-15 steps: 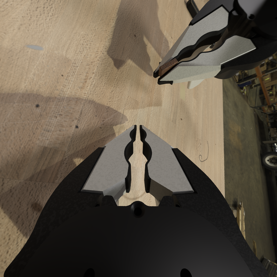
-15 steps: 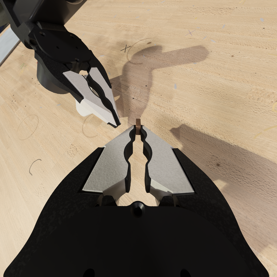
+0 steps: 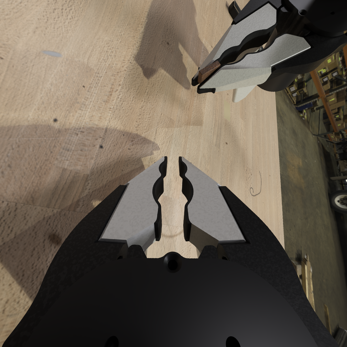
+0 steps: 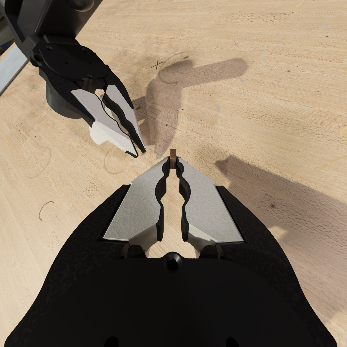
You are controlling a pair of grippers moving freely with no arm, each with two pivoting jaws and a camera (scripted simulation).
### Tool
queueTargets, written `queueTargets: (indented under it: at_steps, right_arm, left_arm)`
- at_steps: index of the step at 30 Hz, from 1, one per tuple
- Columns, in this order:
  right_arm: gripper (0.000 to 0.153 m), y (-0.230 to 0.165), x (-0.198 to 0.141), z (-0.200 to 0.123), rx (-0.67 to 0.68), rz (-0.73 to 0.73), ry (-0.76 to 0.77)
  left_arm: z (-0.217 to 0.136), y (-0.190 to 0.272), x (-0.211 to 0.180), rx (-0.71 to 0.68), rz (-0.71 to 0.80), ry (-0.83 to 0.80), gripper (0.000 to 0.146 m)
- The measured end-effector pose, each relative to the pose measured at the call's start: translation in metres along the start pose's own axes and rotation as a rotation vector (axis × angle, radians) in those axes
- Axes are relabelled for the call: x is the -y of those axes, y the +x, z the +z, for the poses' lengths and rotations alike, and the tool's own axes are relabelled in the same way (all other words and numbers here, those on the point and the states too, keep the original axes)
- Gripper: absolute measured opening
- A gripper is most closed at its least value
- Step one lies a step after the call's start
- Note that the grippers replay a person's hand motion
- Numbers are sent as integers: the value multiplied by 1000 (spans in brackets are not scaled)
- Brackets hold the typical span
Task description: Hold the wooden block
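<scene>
A small brown wooden block [image 4: 173, 158] is pinched between the fingertips of my right gripper [image 4: 173, 160], which holds it above the light wooden table [image 4: 244, 112]. In the left wrist view the right gripper [image 3: 197, 84] comes in from the upper right with the block [image 3: 208, 72] in its tips. My left gripper [image 3: 172, 159] is empty, its jaws a narrow gap apart, above the table. In the right wrist view the left gripper [image 4: 139, 151] points down to the right, with its tips just left of the block and apart from it.
The table's edge [image 3: 277, 169] runs down the right side of the left wrist view, with a warehouse floor and shelves beyond. Another table edge with a grey strip [image 4: 11, 65] shows at the far left of the right wrist view. Pencil marks dot the tabletop.
The left gripper's jaws have parted a little. The two grippers now appear slightly closer together. The right gripper still holds the block.
</scene>
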State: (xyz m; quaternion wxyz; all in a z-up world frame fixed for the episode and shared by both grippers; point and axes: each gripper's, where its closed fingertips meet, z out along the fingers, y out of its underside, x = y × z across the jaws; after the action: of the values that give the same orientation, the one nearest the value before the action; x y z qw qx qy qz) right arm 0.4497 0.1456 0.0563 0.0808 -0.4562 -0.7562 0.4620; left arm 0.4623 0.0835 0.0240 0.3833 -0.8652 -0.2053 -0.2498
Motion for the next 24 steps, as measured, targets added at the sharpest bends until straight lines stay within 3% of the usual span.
queueTargets:
  at_steps: [11,17,21,24]
  right_arm:
    - [5,-2,-1,2,7,-4,-10]
    - [5,0,-3,3,-2,-1,-18]
    - [5,4,-5,3,-9,12,-18]
    - [5,6,-7,6,-12,25,-22]
  left_arm:
    - [5,-3,9,9,-33,61,2]
    - [-34,-2,31,65,64,229,26]
    - [-90,-31,48,299,177,379,27]
    - [-112,-62,42,439,260,262,34]
